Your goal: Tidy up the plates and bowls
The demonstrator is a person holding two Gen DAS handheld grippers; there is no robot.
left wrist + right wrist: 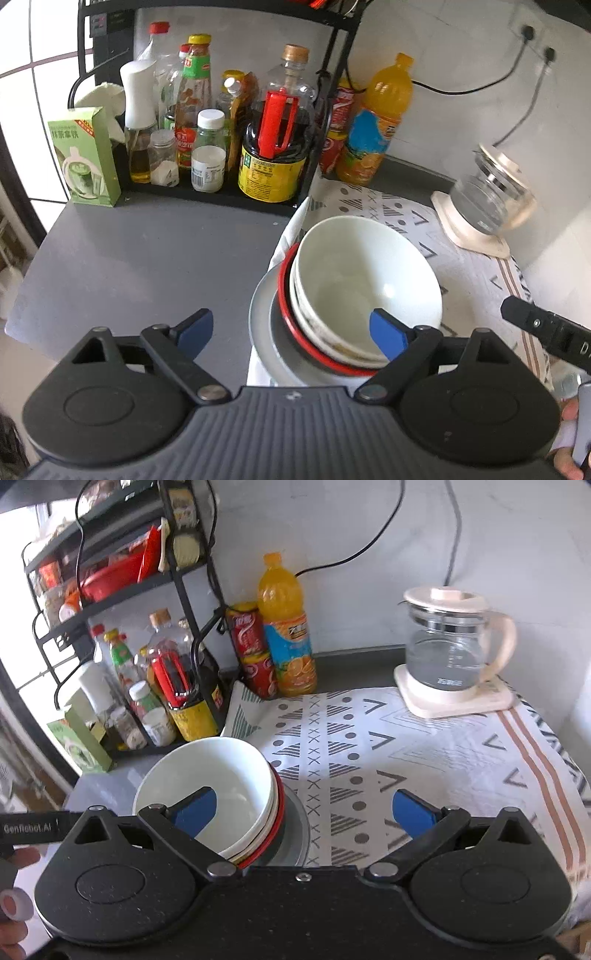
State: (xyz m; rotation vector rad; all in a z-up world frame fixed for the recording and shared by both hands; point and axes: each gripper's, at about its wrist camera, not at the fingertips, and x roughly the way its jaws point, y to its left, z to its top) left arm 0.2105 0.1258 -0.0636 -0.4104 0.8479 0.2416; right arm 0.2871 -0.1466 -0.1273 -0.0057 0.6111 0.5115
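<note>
Left claw (291,332) spread wide and gripping nothing, its right pad (388,334) just inside the near rim of the white bowl (364,280), its left pad over bare grey counter (147,258). That bowl tops a nested stack: another pale bowl under it, then a red-rimmed bowl (295,332), all on a grey plate (266,332) at the edge of the patterned cloth (369,757). Right claw (304,810) just as wide, empty too, stack under its left pad (195,808), right pad above the cloth. Ahead and left of both claws, the black rack (207,195) of bottles; ahead and right, the orange bottle (286,627) and glass kettle (448,653)
</note>
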